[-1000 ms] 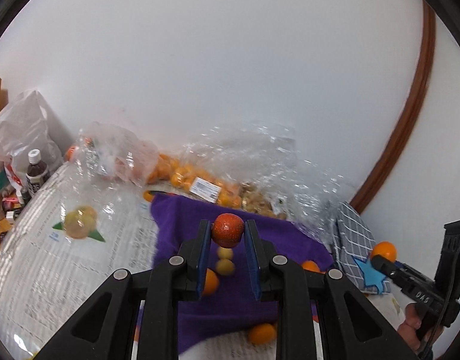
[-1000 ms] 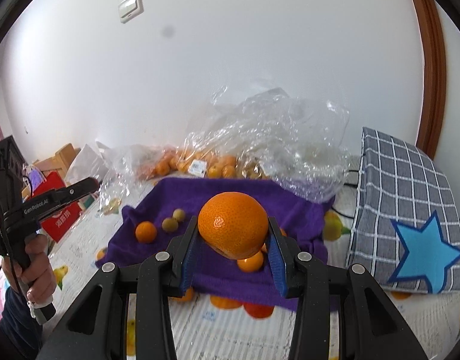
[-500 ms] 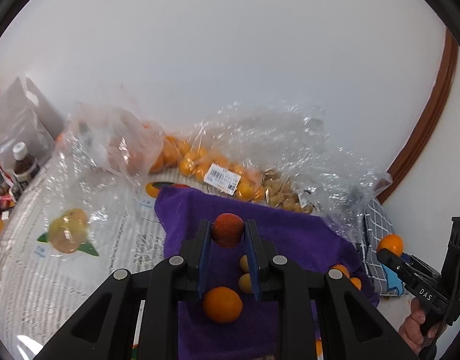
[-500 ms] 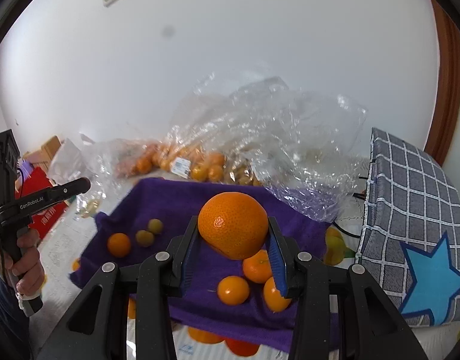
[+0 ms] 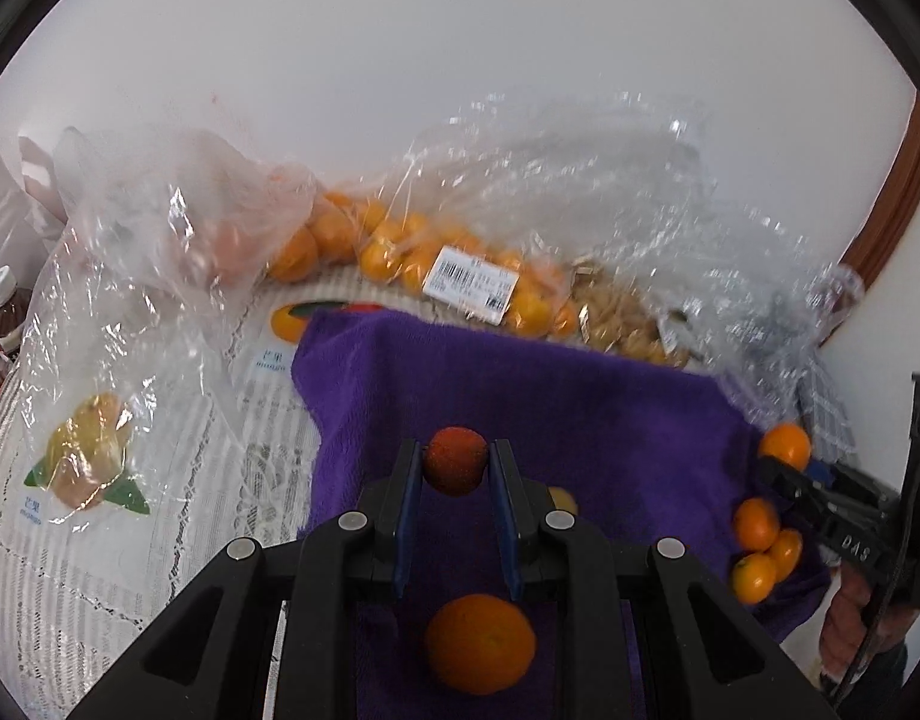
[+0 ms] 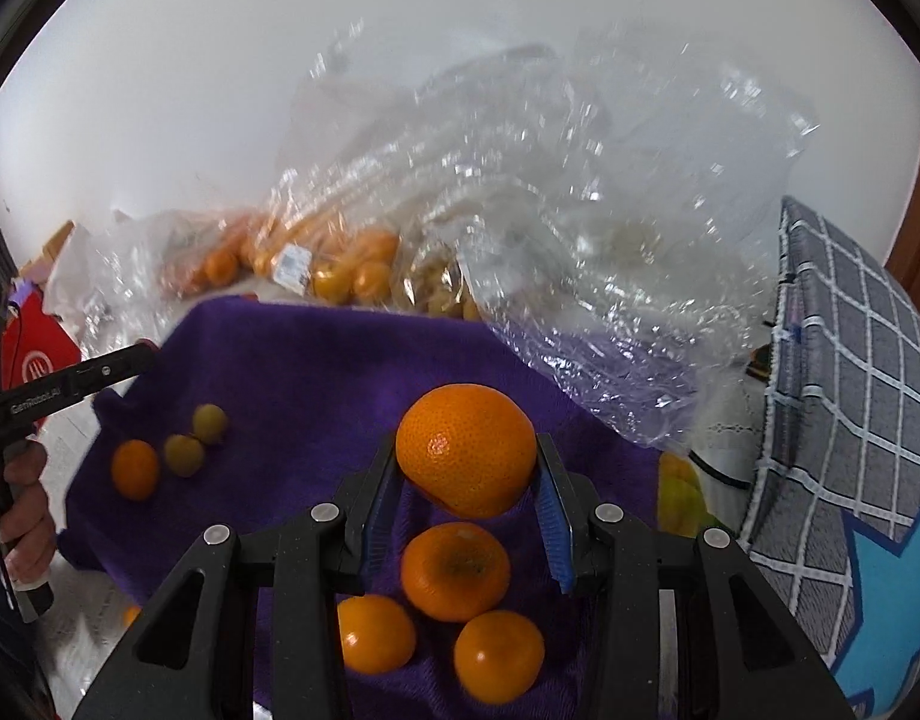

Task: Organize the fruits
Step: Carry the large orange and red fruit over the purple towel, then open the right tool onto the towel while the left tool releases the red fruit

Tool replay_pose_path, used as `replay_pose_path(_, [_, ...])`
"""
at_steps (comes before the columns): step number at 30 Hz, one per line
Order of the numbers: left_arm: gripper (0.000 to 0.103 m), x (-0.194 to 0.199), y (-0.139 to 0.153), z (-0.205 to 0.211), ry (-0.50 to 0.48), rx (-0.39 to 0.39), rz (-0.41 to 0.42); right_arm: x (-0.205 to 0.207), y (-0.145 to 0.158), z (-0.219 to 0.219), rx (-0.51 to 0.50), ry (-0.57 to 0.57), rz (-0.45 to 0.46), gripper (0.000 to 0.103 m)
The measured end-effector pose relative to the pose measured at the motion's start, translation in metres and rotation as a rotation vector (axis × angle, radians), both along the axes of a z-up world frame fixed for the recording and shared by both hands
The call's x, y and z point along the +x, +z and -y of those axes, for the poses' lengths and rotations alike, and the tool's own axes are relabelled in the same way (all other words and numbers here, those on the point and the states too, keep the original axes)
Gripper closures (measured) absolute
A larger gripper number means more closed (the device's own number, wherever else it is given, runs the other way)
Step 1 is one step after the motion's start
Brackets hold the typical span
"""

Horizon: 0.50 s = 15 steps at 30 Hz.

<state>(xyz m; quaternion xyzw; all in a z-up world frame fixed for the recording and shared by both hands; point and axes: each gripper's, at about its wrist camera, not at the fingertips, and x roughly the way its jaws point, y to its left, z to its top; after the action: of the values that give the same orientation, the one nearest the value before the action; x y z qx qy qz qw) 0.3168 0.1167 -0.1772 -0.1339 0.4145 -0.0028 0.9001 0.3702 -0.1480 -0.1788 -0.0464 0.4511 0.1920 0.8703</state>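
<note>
Purple towel (image 6: 315,372) lies under both fruit-holding grippers: left gripper (image 5: 453,468), right gripper (image 6: 466,462).

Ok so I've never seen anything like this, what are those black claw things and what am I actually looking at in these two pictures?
No robot here: a person holds two hand-held grippers, each carrying a wide-angle camera looking along its fingers. One picture comes from the left gripper, which grips a small red fruit. The other comes from the right gripper, which grips a large orange. Below lies a purple towel with loose oranges and two small greenish fruits. Behind are clear plastic bags of fruit.
</note>
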Motion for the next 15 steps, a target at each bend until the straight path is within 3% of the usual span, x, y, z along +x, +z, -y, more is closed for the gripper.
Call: replay_pose_path(15, [0.081,0.006,-0.013,0.013,-0.056,0.055,-0.065,0.017,-0.034,-0.012,-0.023,0.000,-0.096,0.061])
